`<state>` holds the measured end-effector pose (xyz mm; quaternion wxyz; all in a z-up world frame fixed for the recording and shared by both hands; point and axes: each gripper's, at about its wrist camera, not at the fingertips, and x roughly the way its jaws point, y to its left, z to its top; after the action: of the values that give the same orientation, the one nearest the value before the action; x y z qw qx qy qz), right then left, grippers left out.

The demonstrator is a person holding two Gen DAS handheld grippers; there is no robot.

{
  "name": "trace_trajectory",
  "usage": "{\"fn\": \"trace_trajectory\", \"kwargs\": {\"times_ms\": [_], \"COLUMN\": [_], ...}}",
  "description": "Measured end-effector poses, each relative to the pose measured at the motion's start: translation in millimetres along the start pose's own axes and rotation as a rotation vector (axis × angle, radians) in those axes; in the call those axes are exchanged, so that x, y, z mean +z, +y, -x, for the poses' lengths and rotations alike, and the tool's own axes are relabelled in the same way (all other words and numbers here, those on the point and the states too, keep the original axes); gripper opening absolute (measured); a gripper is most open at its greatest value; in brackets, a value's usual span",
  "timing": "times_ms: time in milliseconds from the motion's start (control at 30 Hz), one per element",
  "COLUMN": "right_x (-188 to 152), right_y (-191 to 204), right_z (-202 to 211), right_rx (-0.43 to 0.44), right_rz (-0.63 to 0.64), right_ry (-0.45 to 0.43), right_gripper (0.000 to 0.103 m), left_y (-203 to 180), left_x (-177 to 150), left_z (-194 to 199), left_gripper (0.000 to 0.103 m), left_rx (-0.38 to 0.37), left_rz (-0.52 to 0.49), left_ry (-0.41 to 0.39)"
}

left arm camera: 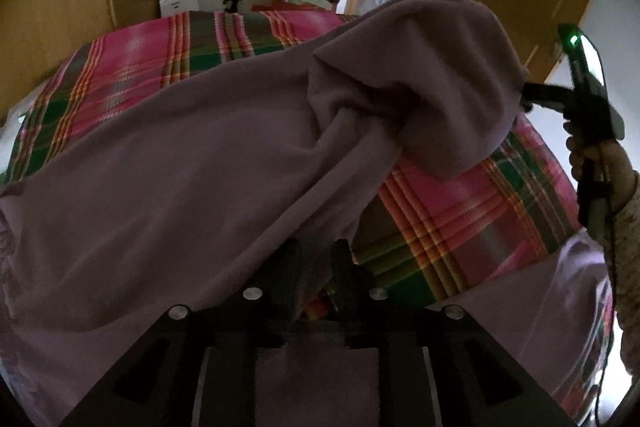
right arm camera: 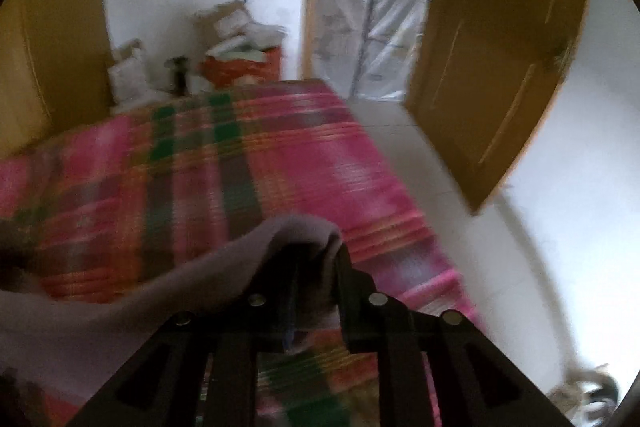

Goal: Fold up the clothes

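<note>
Both grippers' jaws are clamped on a soft mauve fleece garment [left arm camera: 192, 163]. The left gripper [left arm camera: 316, 267] and right gripper [right arm camera: 316, 267] hold it lifted above the pink-and-green plaid bed cover [right arm camera: 280, 155].

Dim daylight; right view motion-blurred, edges fisheye-warped.

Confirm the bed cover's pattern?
Plaid bed cover: pink with green and orange-yellow stripes. The left wrist view shows it sharpest.
</note>
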<state>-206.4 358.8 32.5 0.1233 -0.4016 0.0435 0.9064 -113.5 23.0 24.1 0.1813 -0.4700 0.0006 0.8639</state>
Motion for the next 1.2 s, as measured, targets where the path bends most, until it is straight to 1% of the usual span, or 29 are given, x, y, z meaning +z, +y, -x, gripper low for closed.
{"fn": "trace_trajectory", "kwargs": {"times_ms": [33,67,100,133,267,333,400,500,567,633,667,767,867,933,1000,1033,1067,1167,1200], "right_x": [-2,-5,-8,-11,-17,-16,-9,8,20,25,24,3,-26,-41,-52,-54,-57,-61,-61], "right_y": [2,3,4,4,-4,-10,-15,-16,-14,-6,-1,15,26,33,39,41,43,48,51], "right_z": [6,9,10,10,18,31,52,89,107,112,112,92,68,55,43,36,30,9,5], "right_rx": [0.051,0.089,0.106,0.114,0.105,0.088,0.089,0.051,0.067,0.131,0.165,0.268,0.360,0.434,0.478,0.490,0.501,0.529,0.538], "right_rz": [0.007,0.018,0.034,0.044,0.052,0.050,0.066,0.110,0.136,0.163,0.175,0.192,0.163,0.152,0.141,0.120,0.099,0.043,0.032], "right_ry": [-0.032,-0.043,-0.021,-0.004,0.035,0.046,0.023,-0.045,-0.078,-0.071,-0.055,0.045,0.128,0.168,0.191,0.204,0.216,0.255,0.252], "right_gripper": [0.022,0.029,0.032,0.034,0.034,0.034,0.034,0.034,0.034,0.034,0.034,0.034,0.034,0.035,0.043,0.049,0.050,0.056,0.056], "left_y": [0,-1,-1,-2,3,2,1,-1,-5,-13,-16,-21,-24,-25,-28,-29,-31,-32,-33], "left_x": [0,0,0,1,4,5,7,13,18,18,19,17,14,15,12,11,10,4,3], "left_z": [-1,-1,-1,-1,-1,2,5,14,22,29,31,25,15,8,5,4,2,2,1], "left_gripper": [0.019,0.019,0.019,0.019,0.020,0.020,0.020,0.020,0.020,0.020,0.020,0.020,0.020,0.021,0.027,0.028,0.028,0.028,0.028], "left_rx": [0.007,0.009,0.007,0.004,-0.021,-0.019,-0.014,-0.009,0.002,0.016,0.019,0.011,0.019,0.040,0.060,0.069,0.077,0.060,0.071], "left_rz": [-0.001,-0.007,-0.008,-0.008,0.028,0.023,0.019,0.000,-0.030,-0.053,-0.063,-0.082,-0.098,-0.122,-0.159,-0.177,-0.195,-0.210,-0.222], "left_ry": [0.002,0.001,-0.001,-0.002,0.009,0.013,0.015,0.009,0.005,-0.006,-0.007,0.001,0.019,0.019,0.010,0.005,0.000,-0.003,-0.007]}}
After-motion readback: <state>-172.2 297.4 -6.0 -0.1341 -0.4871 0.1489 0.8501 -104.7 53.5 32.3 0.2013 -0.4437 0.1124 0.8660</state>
